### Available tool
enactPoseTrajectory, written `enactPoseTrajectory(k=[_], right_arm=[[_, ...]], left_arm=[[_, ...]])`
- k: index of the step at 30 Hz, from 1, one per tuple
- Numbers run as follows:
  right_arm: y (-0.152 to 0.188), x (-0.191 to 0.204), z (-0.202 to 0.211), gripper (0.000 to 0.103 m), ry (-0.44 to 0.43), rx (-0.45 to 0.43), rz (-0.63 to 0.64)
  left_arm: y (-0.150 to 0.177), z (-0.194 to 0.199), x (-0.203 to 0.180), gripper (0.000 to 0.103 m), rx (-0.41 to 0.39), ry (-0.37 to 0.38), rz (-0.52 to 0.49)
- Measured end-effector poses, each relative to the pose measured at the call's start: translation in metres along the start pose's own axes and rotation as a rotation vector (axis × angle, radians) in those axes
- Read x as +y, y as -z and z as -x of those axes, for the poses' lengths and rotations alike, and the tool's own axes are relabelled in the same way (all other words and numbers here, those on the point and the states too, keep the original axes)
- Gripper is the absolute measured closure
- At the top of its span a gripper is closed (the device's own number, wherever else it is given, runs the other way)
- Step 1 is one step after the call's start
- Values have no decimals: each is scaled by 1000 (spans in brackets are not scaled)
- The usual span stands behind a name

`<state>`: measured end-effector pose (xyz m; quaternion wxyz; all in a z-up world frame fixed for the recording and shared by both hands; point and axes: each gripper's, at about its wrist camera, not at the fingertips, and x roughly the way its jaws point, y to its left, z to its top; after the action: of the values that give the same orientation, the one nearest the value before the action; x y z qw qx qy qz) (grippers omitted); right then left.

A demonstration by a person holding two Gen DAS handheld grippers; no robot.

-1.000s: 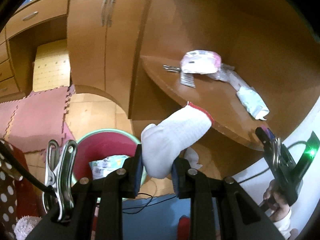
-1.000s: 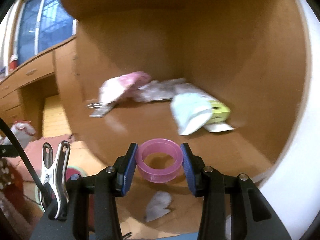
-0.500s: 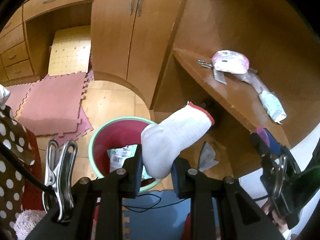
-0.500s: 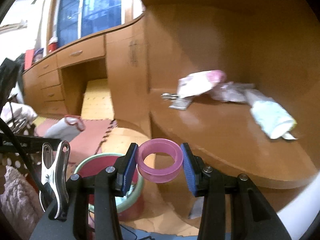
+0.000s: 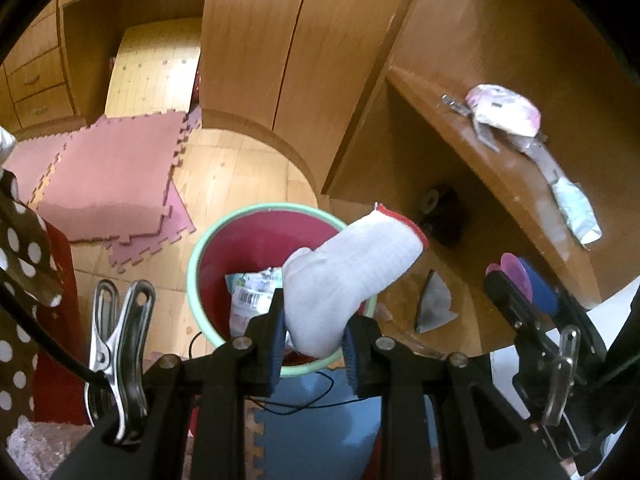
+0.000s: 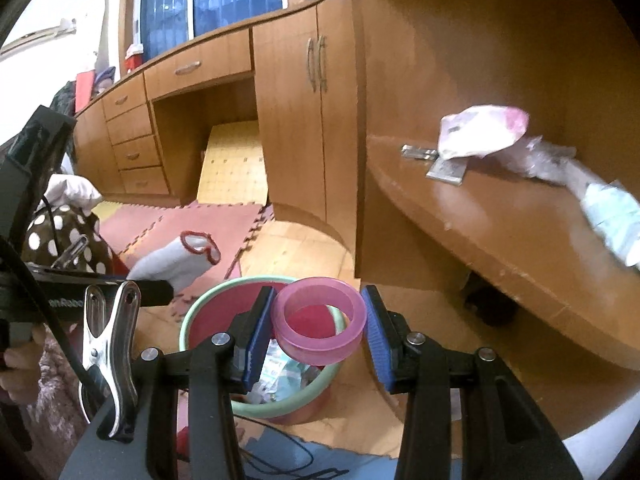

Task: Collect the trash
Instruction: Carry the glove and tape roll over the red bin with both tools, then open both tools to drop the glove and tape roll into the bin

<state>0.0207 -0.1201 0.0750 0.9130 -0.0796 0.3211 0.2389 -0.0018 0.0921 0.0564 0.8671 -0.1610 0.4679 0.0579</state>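
Note:
My left gripper (image 5: 314,340) is shut on a white sock with a red cuff (image 5: 352,272), held above the near rim of a red bin with a green rim (image 5: 196,264) on the floor. My right gripper (image 6: 318,336) is shut on a translucent pink ring (image 6: 320,330), just over the same red bin (image 6: 188,324). In the right wrist view the sock (image 6: 176,262) and the left gripper show at the left; in the left wrist view the pink ring (image 5: 516,276) shows at the right. Wrappers (image 5: 248,300) lie inside the bin.
A curved wooden shelf (image 6: 500,216) at the right carries a pink-white packet (image 6: 480,130), clear plastic wrap (image 6: 548,160), a pale pouch (image 6: 612,220) and small metal bits (image 6: 420,152). Wooden cabinets (image 6: 296,120), pink foam floor mats (image 5: 116,176), a grey scrap (image 5: 434,304) and a polka-dot cloth (image 5: 20,240) surround the bin.
Both grippers swung away from the shelf and down toward the bin, each keeping its hold. The bin now sits directly under the sock and ring.

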Motion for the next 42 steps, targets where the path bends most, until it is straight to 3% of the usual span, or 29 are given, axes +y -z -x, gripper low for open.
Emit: enactPoseTrajectory(k=[9,27,36,42], right_arm=[[6,11,-35,59,-37,98,-24],[22,25,-112,59,-96,313,-112],[32,33,-140,59,-82,386,-123],[37,31,-153,59,-69,423,-143]], left_arm=[[5,-31,17,78,27,-42,5],[10,-92,51,78,105,-53,63],[13,-121,60,76,164,-26,112],[18,-131,53,76,180,-30,82]])
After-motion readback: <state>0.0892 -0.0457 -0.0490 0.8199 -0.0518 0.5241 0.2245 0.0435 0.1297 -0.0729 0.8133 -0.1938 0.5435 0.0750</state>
